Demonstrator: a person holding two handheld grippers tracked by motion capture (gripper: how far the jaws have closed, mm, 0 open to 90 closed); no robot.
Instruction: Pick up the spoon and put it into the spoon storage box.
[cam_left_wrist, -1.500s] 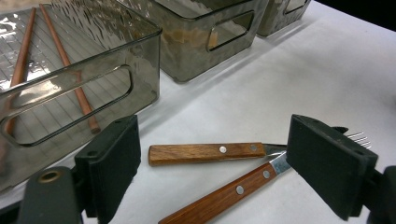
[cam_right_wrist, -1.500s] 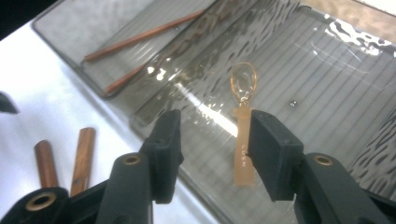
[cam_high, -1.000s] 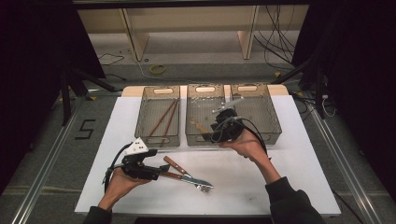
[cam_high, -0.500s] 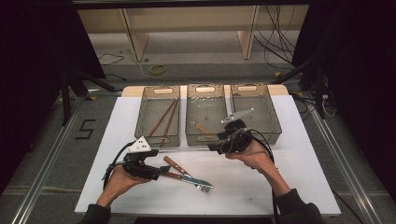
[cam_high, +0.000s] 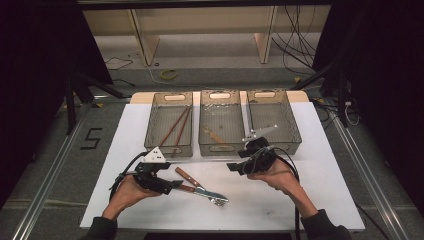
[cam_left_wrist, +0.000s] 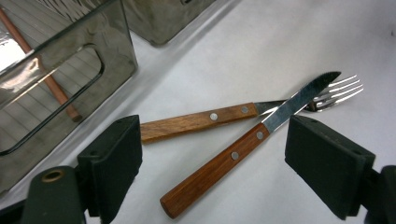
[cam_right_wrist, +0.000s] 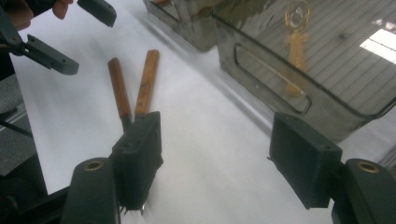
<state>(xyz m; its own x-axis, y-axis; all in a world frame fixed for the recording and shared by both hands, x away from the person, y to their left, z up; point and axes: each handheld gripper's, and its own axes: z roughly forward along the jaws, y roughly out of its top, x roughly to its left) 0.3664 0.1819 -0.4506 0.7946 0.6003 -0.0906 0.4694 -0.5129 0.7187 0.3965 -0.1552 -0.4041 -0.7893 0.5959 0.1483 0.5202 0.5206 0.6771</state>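
Left gripper view: knife (cam_left_wrist: 243, 147) and fork (cam_left_wrist: 219, 116) lie crossed between wide-apart jaws, untouched.

- High view: white worktop (cam_high: 320, 190) lit from above, surroundings v. dark.
- Right gripper view: soft blur, glare on bin wall (cam_right_wrist: 327, 42).
- Left gripper view sharp.

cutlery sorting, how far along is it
Done: brown chopsticks lie in the left clear bin, a wooden spoon in the middle one. In hand: nothing; the open left claw frames the wood-handled knife and fork. Left: both, still on the white table.
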